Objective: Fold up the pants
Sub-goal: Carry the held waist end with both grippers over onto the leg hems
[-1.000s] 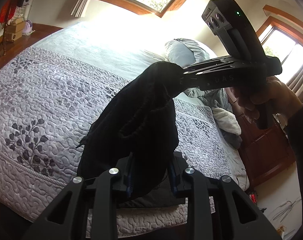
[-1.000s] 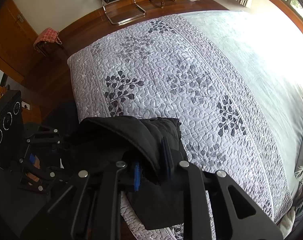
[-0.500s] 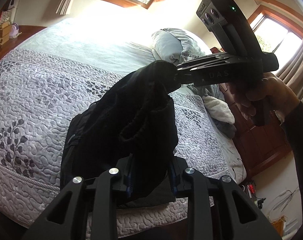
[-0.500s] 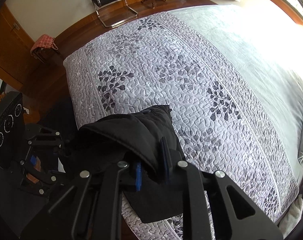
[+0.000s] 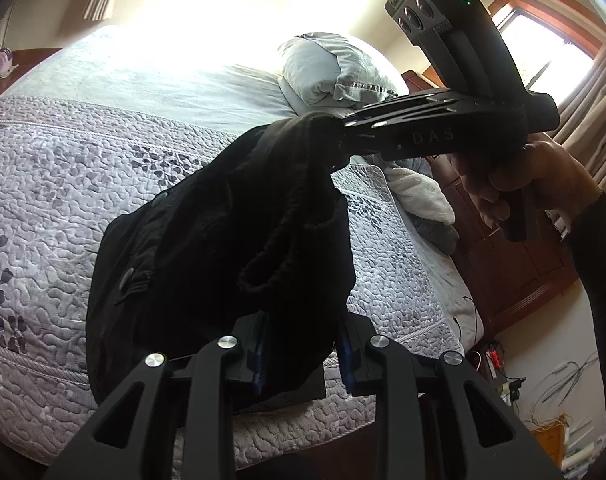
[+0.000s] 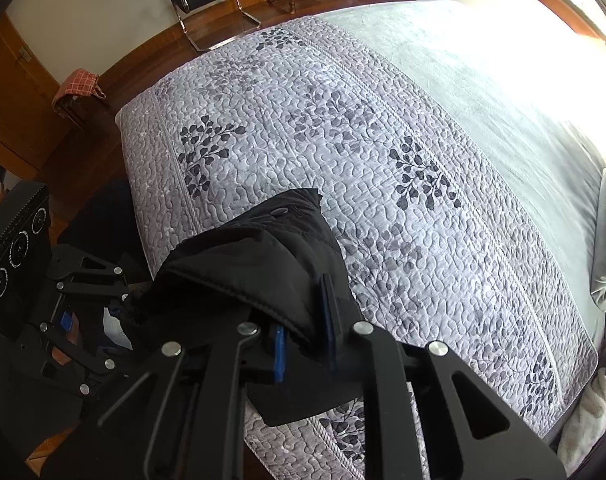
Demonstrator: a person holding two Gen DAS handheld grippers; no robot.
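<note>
Jaws on black pants (image 5: 223, 248), "DAS" gripper (image 5: 343, 140).

We see plain black pants (image 5: 223, 248) against a pale grey quilt (image 6: 383, 168) stitched in a pebble pattern, with dark grey leaf sprigs printed at its nine and three o'clock. Beyond it, toward twelve o'clock, lies a plain light blue-grey sheet (image 5: 163, 80). Both grippers are black, the left gripper (image 5: 303, 354) and right gripper (image 6: 305, 334) each showing blue pads.
</note>
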